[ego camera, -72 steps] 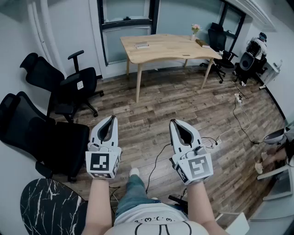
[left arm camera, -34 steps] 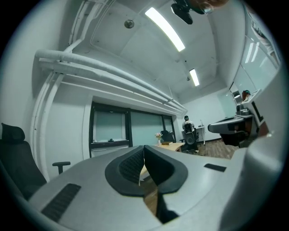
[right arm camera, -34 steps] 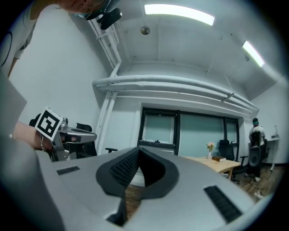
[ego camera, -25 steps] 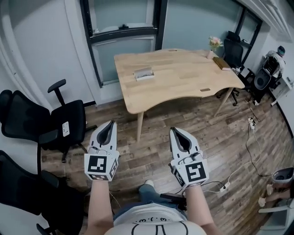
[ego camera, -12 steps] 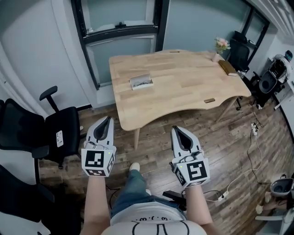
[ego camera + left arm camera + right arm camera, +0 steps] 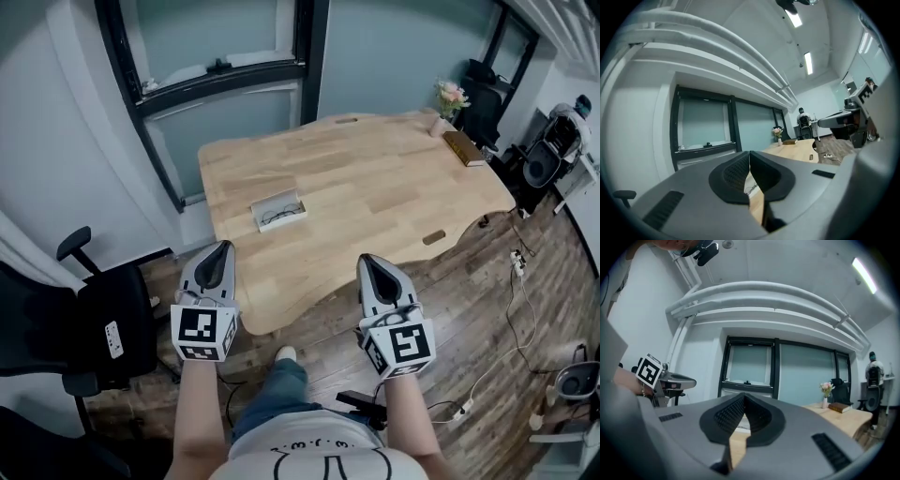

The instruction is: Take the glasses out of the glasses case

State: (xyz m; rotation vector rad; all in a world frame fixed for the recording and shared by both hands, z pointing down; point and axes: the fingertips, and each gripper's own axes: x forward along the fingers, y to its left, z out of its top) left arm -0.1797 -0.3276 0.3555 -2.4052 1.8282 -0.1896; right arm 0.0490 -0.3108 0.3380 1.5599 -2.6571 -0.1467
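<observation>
An open white glasses case point(image 6: 278, 210) lies on the left part of the wooden table point(image 6: 375, 197), with dark-rimmed glasses inside it. My left gripper point(image 6: 222, 247) is shut and empty, its tip over the table's near edge, a short way in front of the case. My right gripper point(image 6: 368, 262) is also shut and empty, level with the left one, near the table's front edge. In the left gripper view the jaws point(image 6: 749, 153) meet, and the glasses point(image 6: 751, 189) show just beyond them. In the right gripper view the shut gripper point(image 6: 743, 396) points at the case point(image 6: 742, 426).
A small vase of flowers point(image 6: 450, 97) and a brown book point(image 6: 466, 147) stand at the table's far right corner. Black office chairs point(image 6: 94, 328) are at the left. Cables and a power strip point(image 6: 514, 258) lie on the wood floor at the right. A window wall is behind the table.
The person has walked up to the table, so the table and the case are much nearer. Both grippers came forward with the person and stayed shut.
</observation>
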